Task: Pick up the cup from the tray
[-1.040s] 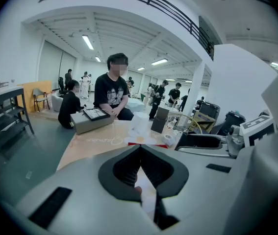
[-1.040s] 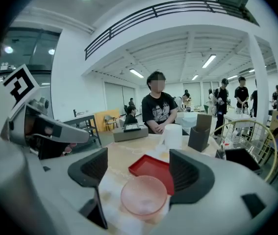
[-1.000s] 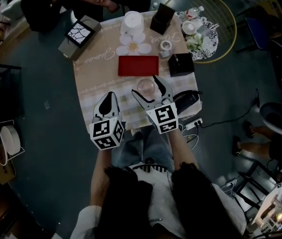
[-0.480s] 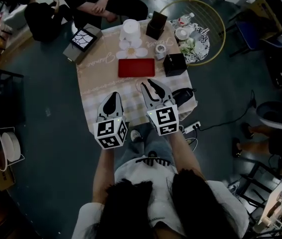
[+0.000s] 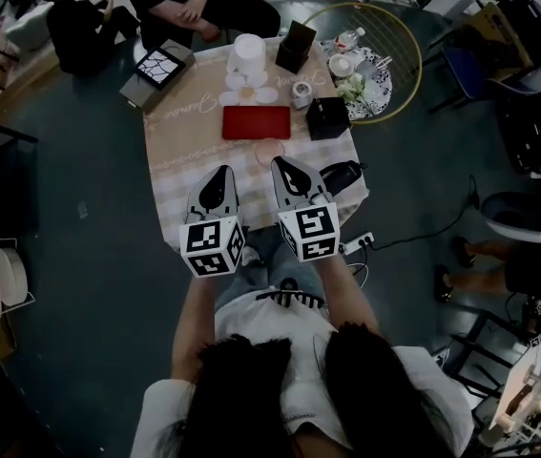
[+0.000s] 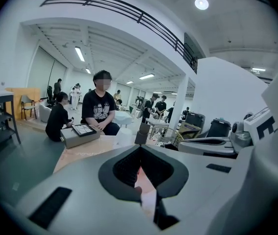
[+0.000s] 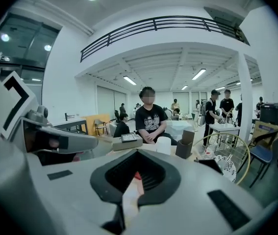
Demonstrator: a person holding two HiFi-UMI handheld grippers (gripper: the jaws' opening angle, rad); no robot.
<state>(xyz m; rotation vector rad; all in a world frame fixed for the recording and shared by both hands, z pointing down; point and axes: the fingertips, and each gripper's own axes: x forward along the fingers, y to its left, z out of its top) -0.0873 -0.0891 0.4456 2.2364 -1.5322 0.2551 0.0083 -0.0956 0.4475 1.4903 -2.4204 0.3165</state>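
The clear cup (image 5: 270, 149) stands on the checked tablecloth just in front of the flat red tray (image 5: 256, 122), not on it. My right gripper (image 5: 279, 164) is shut and holds nothing; its tips lie a little short of the cup, on the near side. My left gripper (image 5: 220, 173) hangs over the table to the left, level with the right one, also shut and holding nothing. In the right gripper view the jaws (image 7: 135, 179) meet with only tablecloth showing past them. The left gripper view shows the same for its jaws (image 6: 141, 179).
Behind the tray are a white roll (image 5: 248, 52) on a flower-shaped mat, two black boxes (image 5: 327, 117) (image 5: 298, 46) and a small cup (image 5: 301, 91). A grey box with a tablet (image 5: 158, 69) sits at the far left corner, where a person sits. A round wire-rimmed stand (image 5: 370, 60) is to the right.
The right jaws, wide open around the cup a second ago, have closed without it, and the cup now stands ahead of their tips. Both grippers have drawn slightly back towards me.
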